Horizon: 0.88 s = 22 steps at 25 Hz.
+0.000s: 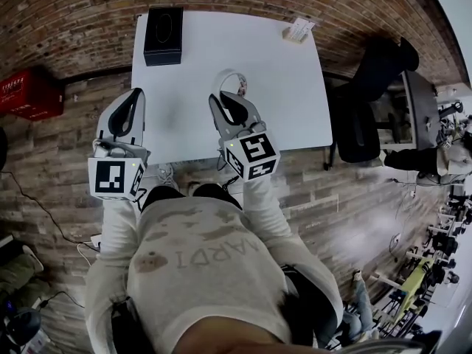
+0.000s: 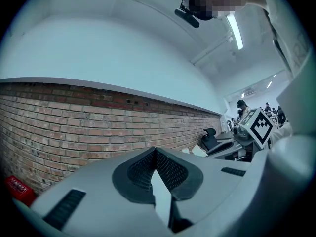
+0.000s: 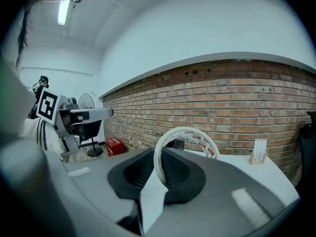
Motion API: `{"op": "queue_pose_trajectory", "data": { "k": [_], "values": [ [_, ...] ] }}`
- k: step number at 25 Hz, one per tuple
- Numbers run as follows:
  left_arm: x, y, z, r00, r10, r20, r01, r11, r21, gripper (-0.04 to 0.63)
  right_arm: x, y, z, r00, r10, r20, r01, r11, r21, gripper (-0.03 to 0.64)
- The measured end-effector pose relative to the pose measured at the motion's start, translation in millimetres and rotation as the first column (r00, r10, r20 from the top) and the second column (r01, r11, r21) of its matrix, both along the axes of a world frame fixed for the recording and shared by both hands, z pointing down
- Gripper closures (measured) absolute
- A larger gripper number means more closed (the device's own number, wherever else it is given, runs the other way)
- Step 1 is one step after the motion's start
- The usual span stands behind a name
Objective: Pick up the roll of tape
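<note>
My right gripper (image 1: 227, 98) is shut on the white roll of tape (image 1: 229, 80) and holds it upright, above the near part of the white table (image 1: 287, 87). In the right gripper view the roll (image 3: 186, 134) stands on edge between the dark pads, its inner ring printed with red labels, and the gripper (image 3: 160, 157) clamps its near rim. My left gripper (image 1: 133, 100) hovers at the table's left front corner. Its pads meet at the tips with nothing between them, as the left gripper view (image 2: 155, 154) shows.
A black box (image 1: 163, 35) sits at the table's far left and a small card stand (image 1: 298, 30) at its far right. A brick wall runs behind the table. A red crate (image 1: 29, 93) lies on the floor to the left, a black office chair (image 1: 369, 94) to the right.
</note>
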State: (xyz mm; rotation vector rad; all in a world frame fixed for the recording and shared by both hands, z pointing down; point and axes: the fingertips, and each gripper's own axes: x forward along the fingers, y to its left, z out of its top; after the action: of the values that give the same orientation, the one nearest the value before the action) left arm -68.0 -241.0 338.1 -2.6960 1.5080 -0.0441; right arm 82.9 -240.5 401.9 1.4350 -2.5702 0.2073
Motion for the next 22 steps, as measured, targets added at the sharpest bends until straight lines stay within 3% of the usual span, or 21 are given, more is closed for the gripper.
{"op": "queue_pose_trajectory", "data": {
  "k": [22],
  "values": [
    [32.1,21.3,-17.7,1.000,0.020,-0.018,-0.019,0.999,0.031,0.589,50.2,31.0,-72.9,0.994,0.079,0.082,-0.093,0.977,0.192,0.561]
  ]
}}
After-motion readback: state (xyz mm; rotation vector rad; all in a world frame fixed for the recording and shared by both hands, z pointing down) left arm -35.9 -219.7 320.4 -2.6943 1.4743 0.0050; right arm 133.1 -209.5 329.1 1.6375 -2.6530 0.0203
